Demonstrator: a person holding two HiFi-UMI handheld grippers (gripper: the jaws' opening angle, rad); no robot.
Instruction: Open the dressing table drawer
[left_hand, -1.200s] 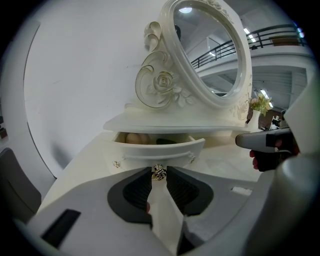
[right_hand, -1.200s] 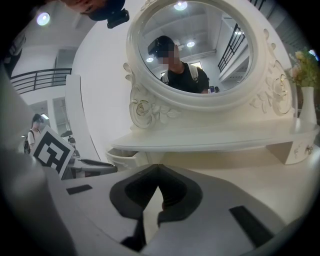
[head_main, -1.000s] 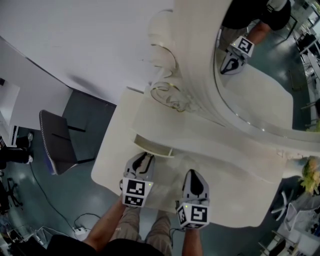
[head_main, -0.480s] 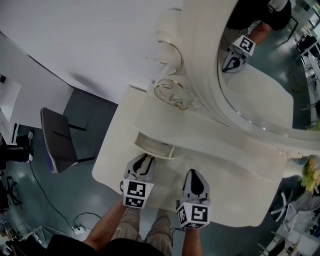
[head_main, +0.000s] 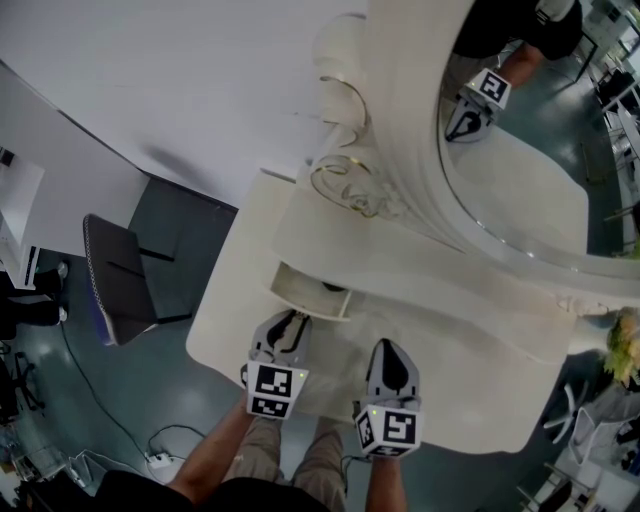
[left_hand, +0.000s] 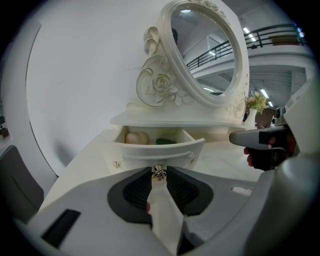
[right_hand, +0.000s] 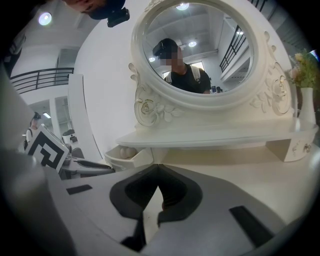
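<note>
The white dressing table (head_main: 470, 385) bore a raised shelf (head_main: 400, 258) and oval mirror (head_main: 520, 190) toward one o'clock, its drawer (head_main: 308, 292) open at ten o'clock, flowers (head_main: 624, 350) at three.

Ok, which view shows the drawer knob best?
The left gripper view: the knob sits close up between the pads of the left claw. In the head view the left claw covers it; only the drawer shows. The right gripper view shows just the drawer's side.

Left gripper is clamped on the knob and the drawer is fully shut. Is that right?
Not quite. The left gripper is clamped on the knob, but the drawer is pulled partly out, not shut. The left gripper view looks into it, with pale round things and something green inside.
</note>
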